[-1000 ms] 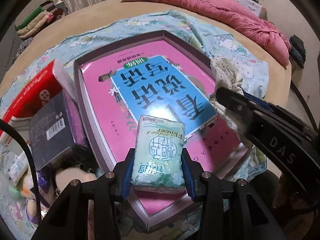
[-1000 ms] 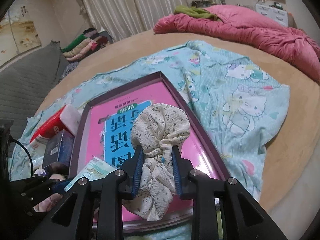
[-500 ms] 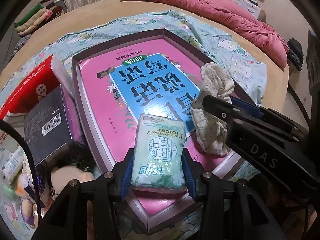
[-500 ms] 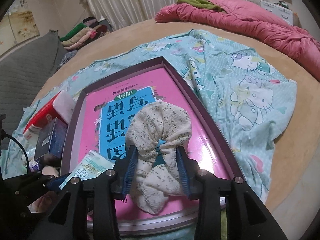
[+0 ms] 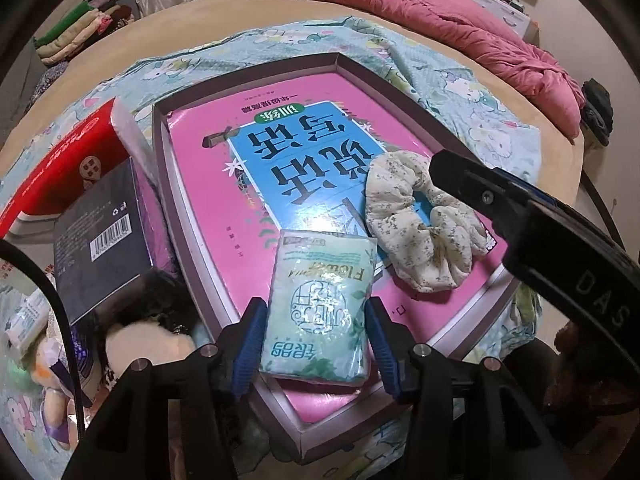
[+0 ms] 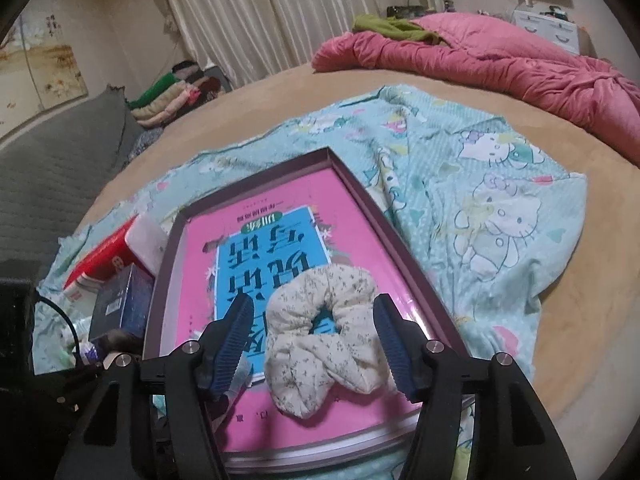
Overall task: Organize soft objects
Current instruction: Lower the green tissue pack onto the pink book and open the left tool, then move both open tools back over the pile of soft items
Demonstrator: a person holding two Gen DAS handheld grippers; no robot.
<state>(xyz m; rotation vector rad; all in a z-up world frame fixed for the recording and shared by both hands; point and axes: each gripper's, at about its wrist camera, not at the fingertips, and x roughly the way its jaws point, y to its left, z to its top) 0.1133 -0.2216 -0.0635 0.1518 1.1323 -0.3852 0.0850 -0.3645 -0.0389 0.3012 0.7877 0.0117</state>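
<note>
red pack [image 5: 68, 168]: lay left of tray, beside dark box [image 5: 100, 236] with barcode, apparently unsorted.
left tongs [image 5: 318, 340]: closed on tissue pack [image 5: 320, 308], held low over tray's near edge, likely for set-down.
tissue pack print: "Flower", rest unreadable.
tray [image 5: 160, 184]: on bed; pink book [image 5: 224, 200] lined it, Chinese title.
scrunchie [image 6: 324, 332]: lay on book, inside tray.
right tongs [image 6: 316, 344]: wide open, straddling scrunchie, gripping nothing; "DAS" on body.

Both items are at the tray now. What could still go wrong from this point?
The scrunchie lies loose between the right gripper's open jaws, so a careless retreat might snag and drag it. The left gripper grips the tissue pack at the tray's near edge; released there, it could tip out.
</note>
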